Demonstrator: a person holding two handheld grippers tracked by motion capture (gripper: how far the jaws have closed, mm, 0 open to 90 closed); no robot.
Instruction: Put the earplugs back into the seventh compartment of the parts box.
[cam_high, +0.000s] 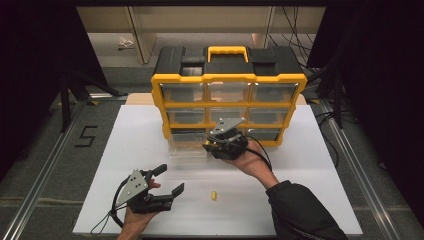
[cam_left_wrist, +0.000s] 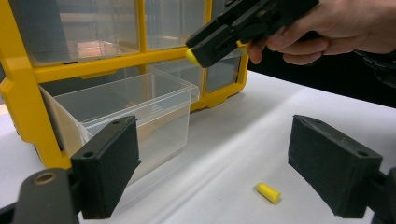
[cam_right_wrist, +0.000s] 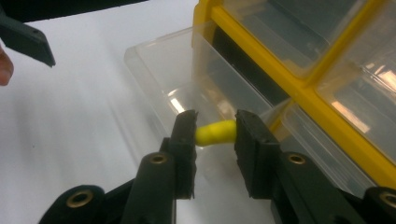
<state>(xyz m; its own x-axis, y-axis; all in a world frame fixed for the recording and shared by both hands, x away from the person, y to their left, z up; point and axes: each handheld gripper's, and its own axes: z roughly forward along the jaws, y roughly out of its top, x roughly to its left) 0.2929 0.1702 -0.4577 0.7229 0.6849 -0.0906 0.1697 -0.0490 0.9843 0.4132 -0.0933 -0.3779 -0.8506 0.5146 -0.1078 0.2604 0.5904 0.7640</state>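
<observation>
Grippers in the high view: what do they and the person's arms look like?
Both are black, two-jaw, hand-held. The left gripper and right gripper each carry a grey three-cornered plate on top and trail a thin black cable. Flat black pads line the jaws. The right arm wears a dark sleeve.

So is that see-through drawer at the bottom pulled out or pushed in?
Pulled out. The clear drawer sticks forward from the yellow organizer onto the table, its top open.
</observation>
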